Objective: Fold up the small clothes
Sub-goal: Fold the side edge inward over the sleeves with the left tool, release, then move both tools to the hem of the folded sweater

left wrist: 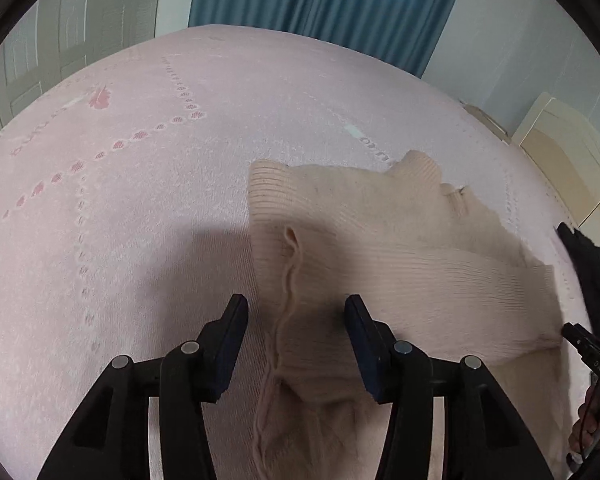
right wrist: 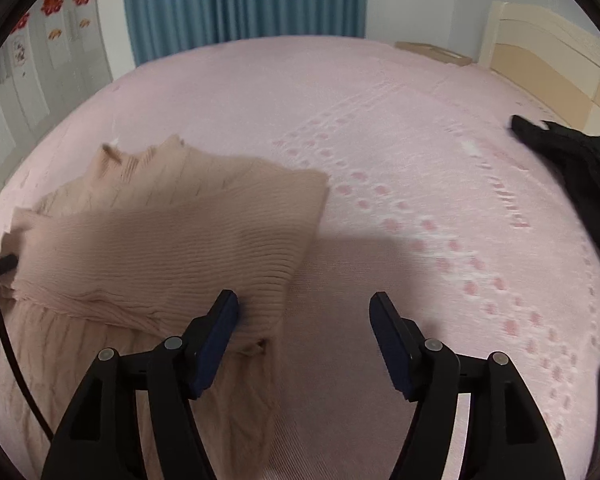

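sweater: sleeves folded across body, lying on bed | left gripper: jaws apart, empty | right gripper: jaws apart, empty | left: final fold; dark garment untouched

Woven into the pink bedspread, at the far left of the left wrist view, a faint tilted row of pale letters, reading roughly "bunn" and cut off at the edge. Farther right on the same cloth, just past the far edge of the beige sweater, a second faint woven word, seen upside down, with only round letters like "o", "u" and "n" made out. On a black device at the near right edge, a small white marking beginning "DA", the rest hidden. In the right wrist view, blurred woven lettering far right on the bedspread, not readable.
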### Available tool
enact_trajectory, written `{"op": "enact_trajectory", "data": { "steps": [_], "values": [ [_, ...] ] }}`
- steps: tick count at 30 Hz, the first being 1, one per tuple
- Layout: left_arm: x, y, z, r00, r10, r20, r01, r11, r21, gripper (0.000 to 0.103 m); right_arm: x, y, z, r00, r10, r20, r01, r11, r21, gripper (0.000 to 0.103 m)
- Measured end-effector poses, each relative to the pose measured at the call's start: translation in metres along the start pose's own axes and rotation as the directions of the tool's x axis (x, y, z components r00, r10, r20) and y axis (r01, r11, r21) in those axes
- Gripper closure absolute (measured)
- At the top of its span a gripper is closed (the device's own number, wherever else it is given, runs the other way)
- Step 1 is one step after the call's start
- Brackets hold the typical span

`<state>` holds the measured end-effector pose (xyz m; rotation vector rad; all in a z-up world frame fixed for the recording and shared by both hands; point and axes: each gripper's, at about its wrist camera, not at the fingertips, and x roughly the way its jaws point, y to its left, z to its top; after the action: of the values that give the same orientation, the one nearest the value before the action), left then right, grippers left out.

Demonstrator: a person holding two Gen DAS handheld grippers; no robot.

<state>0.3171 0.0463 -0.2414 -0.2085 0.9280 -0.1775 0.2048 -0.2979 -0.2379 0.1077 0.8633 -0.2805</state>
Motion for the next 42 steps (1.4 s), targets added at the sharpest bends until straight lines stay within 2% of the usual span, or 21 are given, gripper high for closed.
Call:
{"op": "enact_trajectory", "data": {
  "steps": [4, 7, 12, 15, 18, 24, 28, 31, 34, 38, 42],
  "values": [
    [-0.035, -0.003, -0.005, 1.0, 0.027, 0.015, -0.027, 1.0, 0.015, 0.055, -0.044, -0.015, -0.005, 1.0, -0.015, 0.02, 0.014, 0.999, 0.048, 0.037],
    [-0.076, -0.007, -0.011, 0.998, 0.042, 0.041, -0.043, 0.999, 0.029, 0.055, -0.084, -0.022, -0.012, 0.999, 0.021, 0.046, -0.023, 0.998, 0.064, 0.037],
    [-0.14, -0.019, -0.034, 0.995, 0.051, 0.088, -0.059, 0.995, 0.086, 0.055, -0.157, -0.027, -0.031, 0.991, -0.025, 0.134, 0.014, 0.996, 0.082, 0.037],
    [-0.176, -0.021, -0.054, 0.995, 0.051, 0.083, -0.058, 0.995, 0.084, 0.055, -0.192, -0.029, -0.044, 0.993, 0.001, 0.114, -0.013, 0.994, 0.104, 0.037],
    [-0.21, -0.021, -0.076, 0.998, 0.005, 0.057, -0.009, 0.997, 0.081, 0.055, -0.219, -0.026, -0.061, 0.994, 0.051, 0.094, -0.06, 0.994, 0.09, 0.039],
    [-0.257, -0.021, -0.113, 0.997, 0.001, 0.081, -0.009, 0.995, 0.1, 0.055, -0.258, -0.014, -0.1, 0.99, 0.11, 0.086, -0.114, 0.993, 0.042, 0.04],
    [-0.272, -0.016, -0.135, 0.995, 0.004, 0.099, -0.009, 0.998, 0.057, 0.055, -0.266, -0.003, -0.125, 0.992, 0.114, 0.056, -0.115, 0.993, 0.008, 0.04],
    [-0.27, -0.011, -0.15, 0.997, 0.008, 0.083, -0.01, 0.999, 0.034, 0.055, -0.265, 0.004, -0.143, 0.993, 0.117, 0.035, -0.117, 0.993, -0.004, 0.04],
    [-0.26, -0.005, -0.167, 0.999, -0.012, 0.048, 0.011, 1.0, 0.022, 0.042, -0.26, 0.008, -0.161, 0.99, 0.141, 0.016, -0.141, 0.99, 0.002, 0.041],
    [-0.234, 0.001, -0.193, 0.998, -0.046, -0.032, 0.046, 0.999, -0.006, 0.041, -0.238, 0.014, -0.182, 0.986, 0.166, -0.036, -0.166, 0.986, 0.006, 0.054],
    [-0.203, 0.002, -0.214, 0.992, -0.063, -0.111, 0.061, 0.998, -0.023, 0.042, -0.213, 0.023, -0.204, 0.976, 0.197, -0.088, -0.195, 0.98, 0.029, 0.062]
  ]
}}
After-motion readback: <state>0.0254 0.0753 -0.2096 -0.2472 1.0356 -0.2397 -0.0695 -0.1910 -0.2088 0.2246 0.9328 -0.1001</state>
